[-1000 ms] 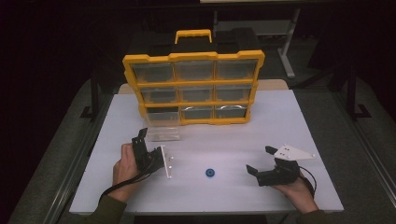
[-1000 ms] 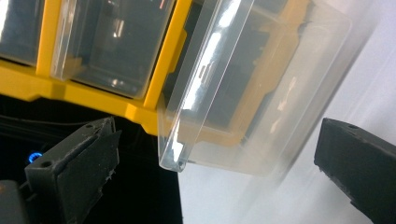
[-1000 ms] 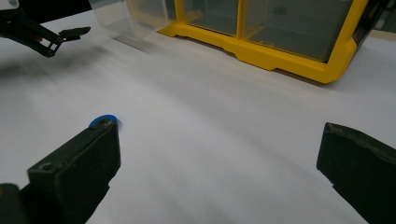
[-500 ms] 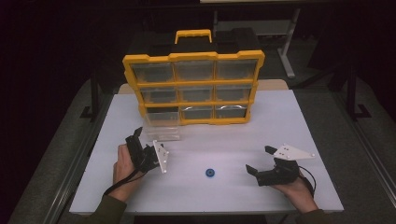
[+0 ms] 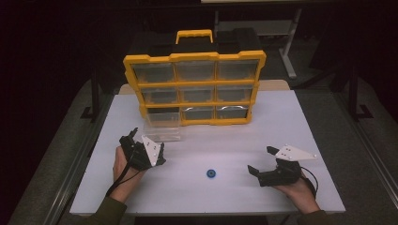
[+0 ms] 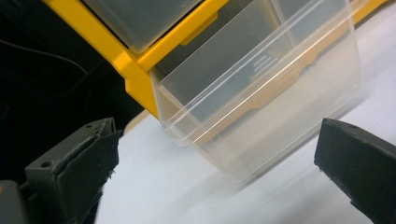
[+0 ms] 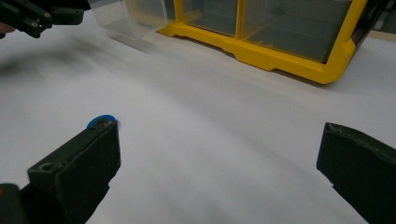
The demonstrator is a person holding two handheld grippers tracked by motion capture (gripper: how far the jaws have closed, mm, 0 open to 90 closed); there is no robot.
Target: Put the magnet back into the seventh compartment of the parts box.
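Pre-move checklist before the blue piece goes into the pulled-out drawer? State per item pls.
1. Clear drawer pulled out of the yellow organizer, bottom-left slot: ok.
2. Drawer free of contents: ok, it looks empty in the left gripper view.
3. Left gripper open and off the drawer: ok, jaws apart, nothing between them.
4. Right gripper open: ok, jaws wide, nothing held.
5. Small blue piece free on the white table, between the two grippers: ok, untouched.
6. Right gripper lined up on the blue piece: not ok; in the right gripper view it sits behind the left jaw's tip, not between the jaws.
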